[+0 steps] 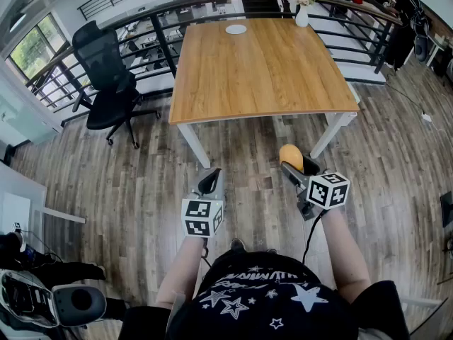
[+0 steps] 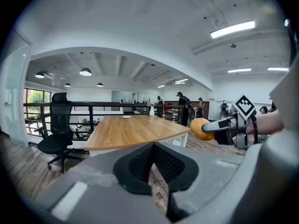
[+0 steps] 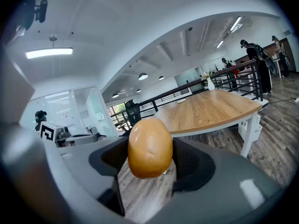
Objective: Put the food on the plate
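Closest to the head camera is the person's black star-printed shirt [image 1: 269, 299], with both arms stretched forward over the wooden floor [image 1: 127, 183]. On the right gripper [image 1: 290, 167] the fingers stand wide and clamp a round orange-brown food [image 3: 149, 146], short of the near edge of the counter [image 1: 262, 69]. On the left gripper [image 2: 153, 146] the fingers are pressed together and hold nothing. A white plate [image 1: 236, 29] lies bare at the far edge of the counter, well apart from the food. At the far right corner a white vase [image 1: 302, 14] holds pale flowers.
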A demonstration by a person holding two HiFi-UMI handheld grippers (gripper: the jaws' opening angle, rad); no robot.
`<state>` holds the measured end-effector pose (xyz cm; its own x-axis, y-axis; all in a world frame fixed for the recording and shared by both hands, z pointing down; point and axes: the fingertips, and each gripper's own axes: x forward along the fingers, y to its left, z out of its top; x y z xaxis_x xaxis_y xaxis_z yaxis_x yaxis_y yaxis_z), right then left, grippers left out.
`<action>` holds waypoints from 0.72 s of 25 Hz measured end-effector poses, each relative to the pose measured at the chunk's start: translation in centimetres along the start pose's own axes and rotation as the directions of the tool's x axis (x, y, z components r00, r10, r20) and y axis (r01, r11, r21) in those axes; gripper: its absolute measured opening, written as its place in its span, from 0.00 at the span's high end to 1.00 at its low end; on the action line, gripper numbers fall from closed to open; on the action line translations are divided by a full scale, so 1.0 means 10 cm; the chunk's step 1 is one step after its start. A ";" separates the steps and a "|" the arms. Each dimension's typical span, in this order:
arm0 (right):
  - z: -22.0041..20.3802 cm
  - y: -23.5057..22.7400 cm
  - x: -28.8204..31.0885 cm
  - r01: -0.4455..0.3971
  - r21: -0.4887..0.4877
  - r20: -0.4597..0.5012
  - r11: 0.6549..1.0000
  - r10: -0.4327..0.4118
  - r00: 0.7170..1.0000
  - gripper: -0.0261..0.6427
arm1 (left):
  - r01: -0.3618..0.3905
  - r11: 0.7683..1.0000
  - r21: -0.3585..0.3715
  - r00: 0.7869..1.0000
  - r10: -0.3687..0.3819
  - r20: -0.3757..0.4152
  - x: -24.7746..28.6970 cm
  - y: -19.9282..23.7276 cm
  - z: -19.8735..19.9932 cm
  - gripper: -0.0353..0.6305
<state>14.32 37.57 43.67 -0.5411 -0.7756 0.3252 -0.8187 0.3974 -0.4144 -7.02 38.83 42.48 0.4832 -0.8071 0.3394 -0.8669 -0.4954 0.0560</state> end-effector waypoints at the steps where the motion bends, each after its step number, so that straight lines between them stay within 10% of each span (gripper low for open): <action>1: 0.00 -0.01 0.00 0.001 -0.003 -0.001 1.000 -0.001 1.000 0.51 | 0.001 1.000 -0.001 1.000 -0.001 0.000 0.00 -0.01 0.00 0.94; 18: -0.11 0.16 0.23 0.032 -0.032 -0.002 0.999 -0.032 0.999 0.51 | 0.011 0.999 -0.042 1.000 -0.011 -0.012 -0.06 0.31 -0.25 0.94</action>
<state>11.59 36.99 44.68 -0.5152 -0.7866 0.3402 -0.8412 0.3883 -0.3762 -10.34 38.57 44.83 0.4914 -0.7975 0.3500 -0.8660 -0.4900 0.0994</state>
